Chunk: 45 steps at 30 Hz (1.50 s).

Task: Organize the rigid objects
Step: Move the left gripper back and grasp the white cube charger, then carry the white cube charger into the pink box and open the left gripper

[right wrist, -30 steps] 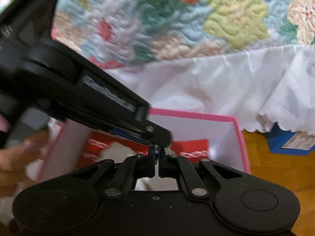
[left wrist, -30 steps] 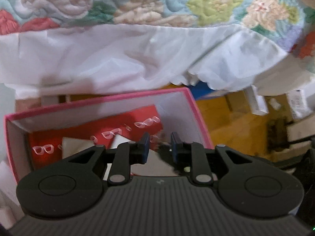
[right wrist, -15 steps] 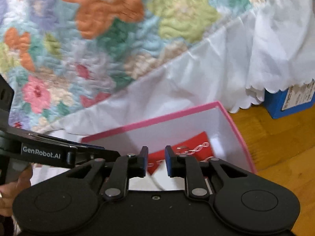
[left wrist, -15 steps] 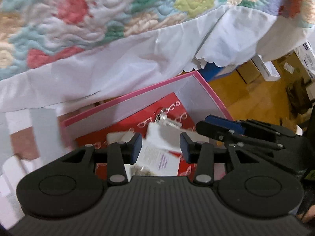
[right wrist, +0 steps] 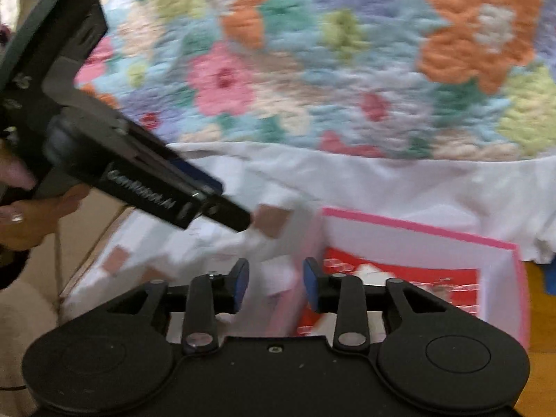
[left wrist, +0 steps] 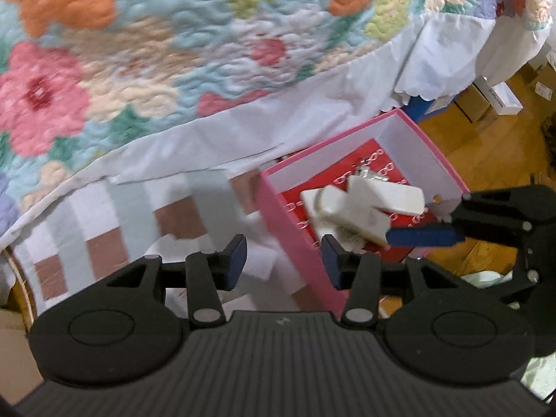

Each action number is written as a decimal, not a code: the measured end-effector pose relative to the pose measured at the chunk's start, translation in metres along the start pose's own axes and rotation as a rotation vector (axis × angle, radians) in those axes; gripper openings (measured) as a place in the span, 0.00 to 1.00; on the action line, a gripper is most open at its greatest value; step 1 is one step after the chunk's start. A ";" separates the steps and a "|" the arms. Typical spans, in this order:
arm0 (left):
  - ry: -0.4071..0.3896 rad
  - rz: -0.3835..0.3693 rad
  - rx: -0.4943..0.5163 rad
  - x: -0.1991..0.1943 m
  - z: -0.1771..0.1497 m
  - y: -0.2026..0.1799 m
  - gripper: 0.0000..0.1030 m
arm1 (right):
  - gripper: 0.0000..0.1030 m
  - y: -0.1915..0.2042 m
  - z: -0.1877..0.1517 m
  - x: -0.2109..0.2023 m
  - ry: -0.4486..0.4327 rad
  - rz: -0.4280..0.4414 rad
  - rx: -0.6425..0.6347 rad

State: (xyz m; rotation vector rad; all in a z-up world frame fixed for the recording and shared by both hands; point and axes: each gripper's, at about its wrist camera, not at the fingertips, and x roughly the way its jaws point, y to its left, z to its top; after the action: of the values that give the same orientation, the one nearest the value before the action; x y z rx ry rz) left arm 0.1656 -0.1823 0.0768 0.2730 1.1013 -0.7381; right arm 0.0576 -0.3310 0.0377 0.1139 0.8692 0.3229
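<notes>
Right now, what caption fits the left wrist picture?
Open left tool hovers beside a pink box of white blocks, flowery quilt behind.

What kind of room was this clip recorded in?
Most likely a bedroom at home: a floral quilt drapes over a white bed skirt, and there is a wood floor with cardboard boxes stacked on it. A pink box sits beside the bed.

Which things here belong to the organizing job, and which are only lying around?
Belong to the job:
pink box
white pieces inside it
left gripper, open
right gripper, open

Just lying about:
floral quilt
white bed skirt
blue box
cardboard boxes on the floor
</notes>
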 end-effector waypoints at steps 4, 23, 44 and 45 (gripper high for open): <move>-0.010 0.005 -0.056 -0.002 -0.032 0.030 0.50 | 0.48 0.034 -0.014 0.013 0.002 0.090 0.025; -0.007 -0.022 -0.239 0.100 -0.141 0.083 0.58 | 0.65 0.085 -0.092 0.155 0.046 -0.125 -0.147; 0.018 -0.207 -0.476 0.145 -0.160 0.104 0.44 | 0.63 0.079 -0.109 0.186 -0.004 -0.210 0.002; 0.019 -0.201 -0.469 0.144 -0.160 0.102 0.44 | 0.63 0.080 -0.109 0.186 0.001 -0.210 -0.006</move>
State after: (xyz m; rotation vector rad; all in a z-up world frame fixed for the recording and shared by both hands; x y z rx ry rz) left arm 0.1553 -0.0780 -0.1377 -0.2322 1.2964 -0.6325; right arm 0.0677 -0.1983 -0.1501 0.0165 0.8728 0.1292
